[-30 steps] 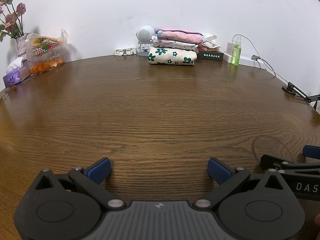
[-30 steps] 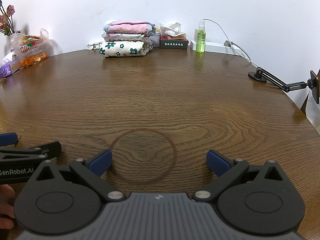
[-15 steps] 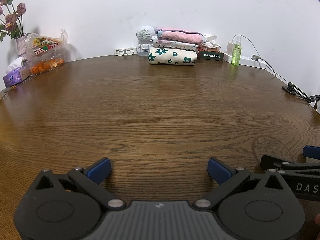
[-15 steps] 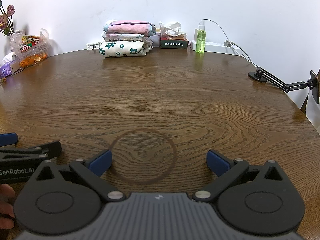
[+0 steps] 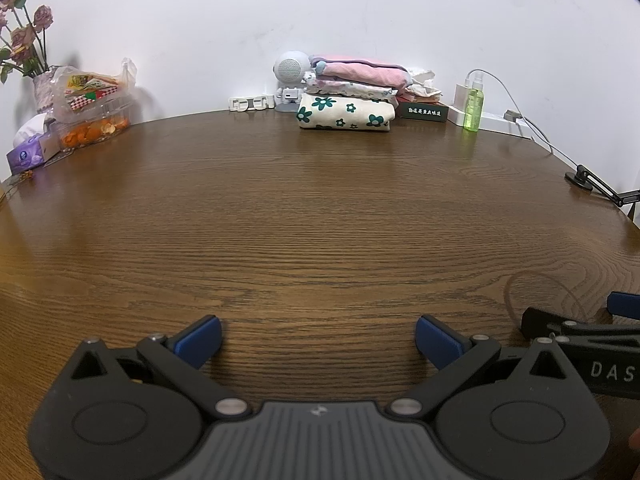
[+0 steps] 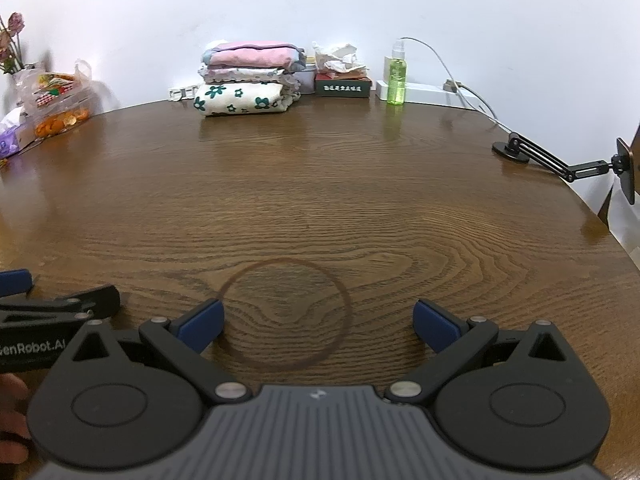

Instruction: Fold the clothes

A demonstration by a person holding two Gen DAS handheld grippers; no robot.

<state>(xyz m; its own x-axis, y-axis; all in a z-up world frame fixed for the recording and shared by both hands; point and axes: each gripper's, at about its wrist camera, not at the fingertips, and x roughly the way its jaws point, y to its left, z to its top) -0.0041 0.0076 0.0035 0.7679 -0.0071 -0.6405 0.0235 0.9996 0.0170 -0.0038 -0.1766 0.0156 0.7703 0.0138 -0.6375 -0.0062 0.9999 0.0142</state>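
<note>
Brown wood-grain desk, round-edged, bare across the middle. Left gripper low over the near edge, its blue-padded fingers spread wide with nothing between them. Right gripper likewise low at the near edge, fingers wide apart and empty; a dark ring mark on the wood lies between them. The two grippers sit side by side: the right one shows at the right edge of the left wrist view, the left one at the left edge of the right wrist view, with part of a hand behind it.

Folded clothes stacked at the far edge against the white wall, well apart from both grippers: floral cream piece at the bottom, pale patterned piece in the middle, pink on top. Small white robot-shaped figure just left of the stack. Dark green box with crumpled paper on it just right of the stack, then a green spray bottle beside a white power strip. Far left: plastic box of orange snacks, tissue pack, dried roses. Far right: black phone-holder arm.
</note>
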